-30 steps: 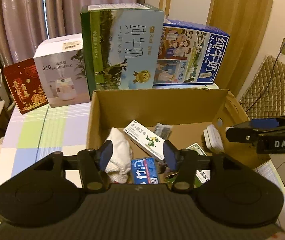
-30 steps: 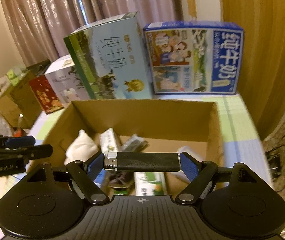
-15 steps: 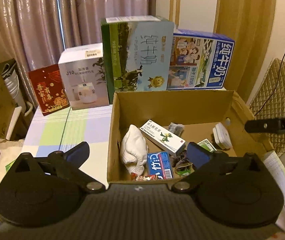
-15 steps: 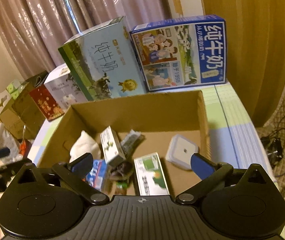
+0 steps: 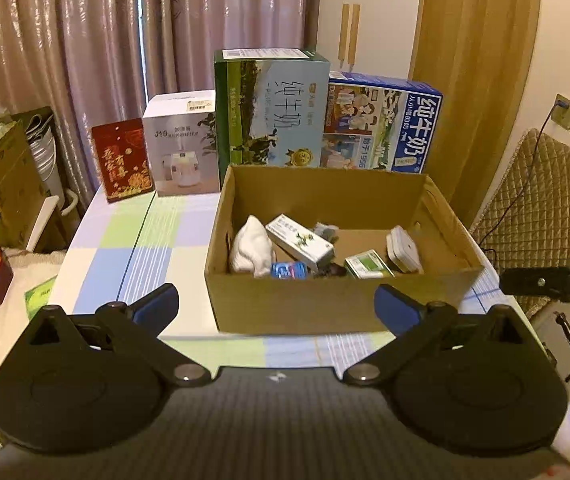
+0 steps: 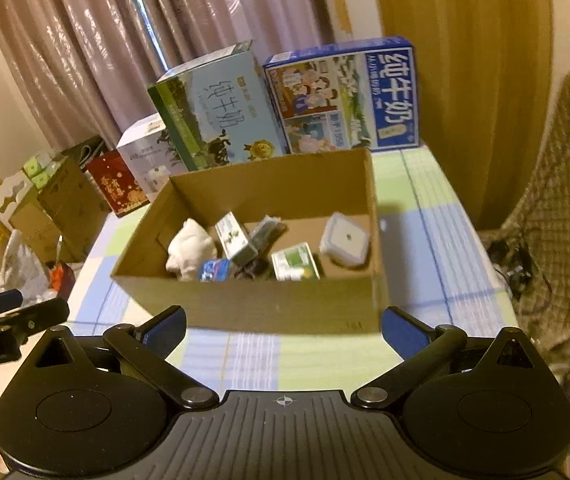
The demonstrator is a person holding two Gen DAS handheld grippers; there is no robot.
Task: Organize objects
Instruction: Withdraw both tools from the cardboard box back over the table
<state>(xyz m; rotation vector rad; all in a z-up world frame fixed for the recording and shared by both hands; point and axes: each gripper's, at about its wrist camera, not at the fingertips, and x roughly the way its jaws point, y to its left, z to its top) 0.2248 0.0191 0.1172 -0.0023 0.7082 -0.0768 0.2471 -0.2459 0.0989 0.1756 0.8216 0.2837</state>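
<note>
The right gripper (image 6: 283,326), which a second ago carried a black stick-like object, is now wide and empty, pulled back from the cardboard box (image 6: 253,312). The left gripper (image 5: 275,304) is wide too (nothing between its fingers). The object is probably inside the box; I cannot find it, so sorting looks almost done.

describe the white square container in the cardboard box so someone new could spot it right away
Start at the open cardboard box on the checked tablecloth. Inside, at its right end, the white square container leans against the wall. It is the only rounded-corner plastic tub among the printed cartons.
</note>
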